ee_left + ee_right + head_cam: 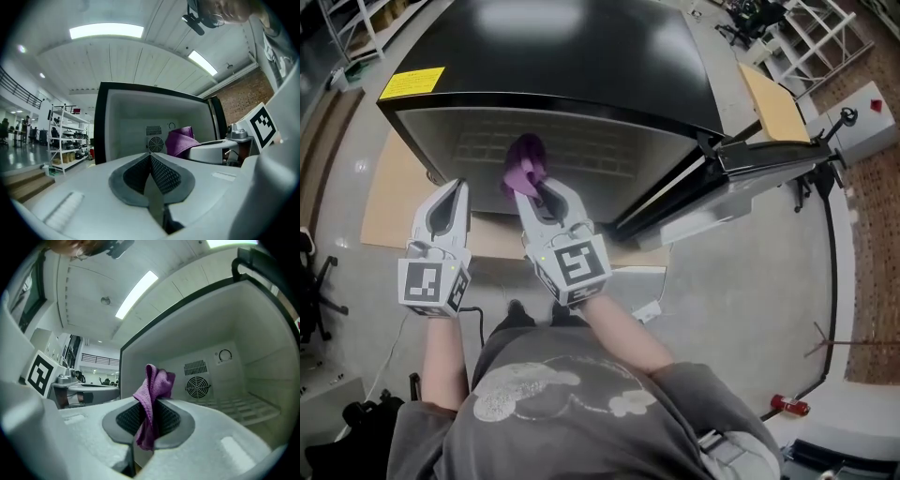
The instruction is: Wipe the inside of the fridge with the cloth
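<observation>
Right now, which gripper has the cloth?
The right gripper: its jaws pinch the purple cloth. The left gripper is shut, with nothing between its jaws.

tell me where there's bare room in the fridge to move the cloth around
The fridge interior looks bare: the wire shelf holds nothing, and the back wall is free around the fan grille and dial. Crowded only at the opening, where the shut, empty left tool sits beside the right tool gripping the cloth.
</observation>
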Available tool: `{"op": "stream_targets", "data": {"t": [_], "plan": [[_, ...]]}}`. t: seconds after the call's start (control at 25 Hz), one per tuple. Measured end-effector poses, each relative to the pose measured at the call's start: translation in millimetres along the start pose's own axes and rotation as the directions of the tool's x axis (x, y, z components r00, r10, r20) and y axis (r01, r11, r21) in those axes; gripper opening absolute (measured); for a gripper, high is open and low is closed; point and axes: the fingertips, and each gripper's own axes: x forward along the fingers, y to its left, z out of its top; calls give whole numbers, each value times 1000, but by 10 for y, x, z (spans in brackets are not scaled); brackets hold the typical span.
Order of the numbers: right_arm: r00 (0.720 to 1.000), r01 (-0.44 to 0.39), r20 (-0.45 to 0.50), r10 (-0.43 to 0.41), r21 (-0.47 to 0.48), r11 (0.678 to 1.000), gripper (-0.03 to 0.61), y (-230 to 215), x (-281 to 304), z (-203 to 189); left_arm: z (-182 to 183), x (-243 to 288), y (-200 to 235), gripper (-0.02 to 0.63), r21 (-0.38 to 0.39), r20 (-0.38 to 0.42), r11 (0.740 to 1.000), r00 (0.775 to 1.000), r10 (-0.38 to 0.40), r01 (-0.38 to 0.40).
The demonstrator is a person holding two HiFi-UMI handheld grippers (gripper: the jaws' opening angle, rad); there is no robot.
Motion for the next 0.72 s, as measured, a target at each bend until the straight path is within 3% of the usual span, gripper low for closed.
{"op": "stream_targets", "data": {"t": [0.28, 0.72], "plan": [[999, 26, 36, -24, -73, 997, 40, 170, 520, 332, 218, -69, 439, 17, -1, 45, 999, 998, 36, -36], [996, 88, -23, -91, -124, 988, 40, 109, 1436, 450, 383, -129, 966, 17, 21, 91, 998, 994, 64, -66]]}}
